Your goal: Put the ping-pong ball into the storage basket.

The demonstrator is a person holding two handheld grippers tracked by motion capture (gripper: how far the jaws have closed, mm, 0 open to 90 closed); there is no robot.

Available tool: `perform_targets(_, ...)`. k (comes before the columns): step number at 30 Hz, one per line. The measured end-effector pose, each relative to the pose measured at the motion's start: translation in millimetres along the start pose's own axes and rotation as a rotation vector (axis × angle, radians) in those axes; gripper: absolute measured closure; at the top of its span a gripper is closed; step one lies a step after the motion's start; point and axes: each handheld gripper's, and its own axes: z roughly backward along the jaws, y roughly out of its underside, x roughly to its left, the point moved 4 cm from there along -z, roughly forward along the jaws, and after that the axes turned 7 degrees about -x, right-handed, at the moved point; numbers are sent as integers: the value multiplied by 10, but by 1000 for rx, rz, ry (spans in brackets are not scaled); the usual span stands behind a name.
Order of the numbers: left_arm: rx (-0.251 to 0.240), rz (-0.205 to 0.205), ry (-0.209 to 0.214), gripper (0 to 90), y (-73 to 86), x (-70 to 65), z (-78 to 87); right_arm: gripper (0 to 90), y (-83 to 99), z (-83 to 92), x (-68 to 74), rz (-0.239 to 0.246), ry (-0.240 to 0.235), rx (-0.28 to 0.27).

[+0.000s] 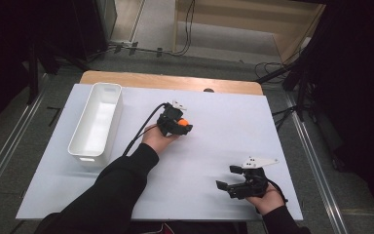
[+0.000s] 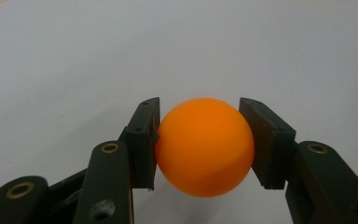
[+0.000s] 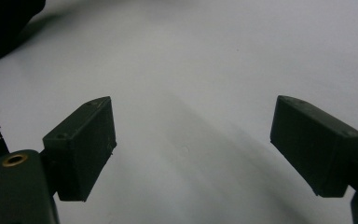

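One orange ball (image 2: 205, 147) — clamped in left gripper (image 2: 199, 140); one white bin (image 1: 97, 122)

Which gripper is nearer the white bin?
Left. The left gripper, clamping the orange ball, sits just right of the white bin; the right gripper is at the table's opposite corner.

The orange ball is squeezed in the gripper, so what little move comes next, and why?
Probably carry the ball left toward the white bin. The left gripper is shut on it, the bin looks empty, and the right gripper is open, holding nothing.
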Motion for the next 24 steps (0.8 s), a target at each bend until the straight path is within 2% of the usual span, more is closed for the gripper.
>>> perform_targets(3,1,-2,21,510,-20,-45,48,129,-5,0,11,1,-2,-1)
perform_targets(6,3,18,49,510,-40,-57,88,129,-5,1,9,7,-2,-3)
perform_targets(8,10,20,52,509,-46,-47,109,129,-6,2,8,4,0,-4)
perform_targets(10,24,38,56,510,-59,-26,145,129,-8,3,1,6,2,-6)
perform_targets(11,37,33,42,510,-66,-22,166,129,-10,4,-1,8,2,-9)
perform_targets(14,44,25,39,511,-85,-24,197,129,-8,6,3,7,-1,-5)
perform_targets(16,47,26,49,510,-116,-35,240,129,-8,4,4,10,-3,-8)
perform_targets(18,57,12,55,510,-143,-48,282,129,-7,3,3,12,-4,-7)
perform_targets(21,58,17,71,510,-172,-58,329,129,-8,5,4,11,-3,-8)
perform_targets(24,61,12,73,510,-191,-57,356,129,-8,7,4,9,-4,-7)
